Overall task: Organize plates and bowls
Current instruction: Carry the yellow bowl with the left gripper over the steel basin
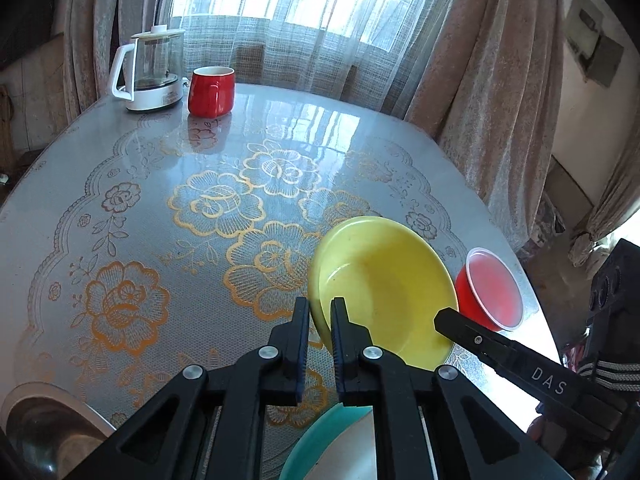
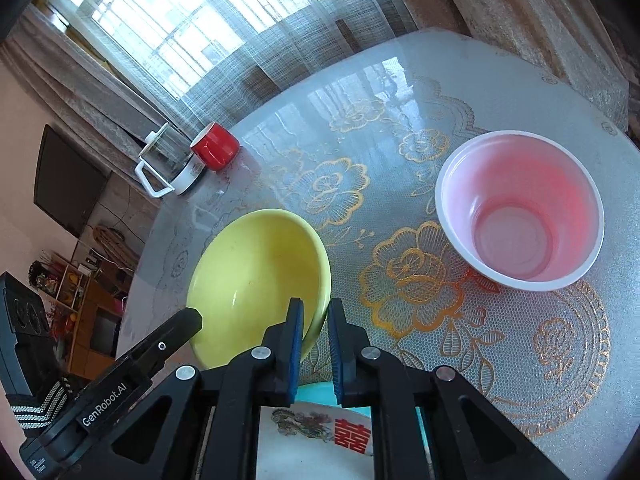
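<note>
A yellow bowl (image 1: 384, 280) (image 2: 256, 276) is gripped by its rim from both sides. My left gripper (image 1: 320, 308) is shut on the bowl's near-left rim, and my right gripper (image 2: 316, 308) is shut on the opposite rim. In the left wrist view, a finger of the right gripper (image 1: 464, 330) reaches the bowl's right edge. The left gripper's finger (image 2: 176, 332) shows at the bowl's left edge in the right wrist view. Whether the bowl's base touches the table I cannot tell. A red plastic bowl (image 1: 492, 288) (image 2: 520, 208) with a white rim stands to its right.
Under the grippers lies a teal plate (image 1: 316, 436) (image 2: 316, 390) carrying a white plate (image 2: 316, 440) with a red character. A steel bowl (image 1: 40, 432) sits near left. A red mug (image 1: 211, 90) (image 2: 216, 148) and glass kettle (image 1: 154, 68) (image 2: 172, 160) stand at the round table's (image 1: 160, 200) far edge.
</note>
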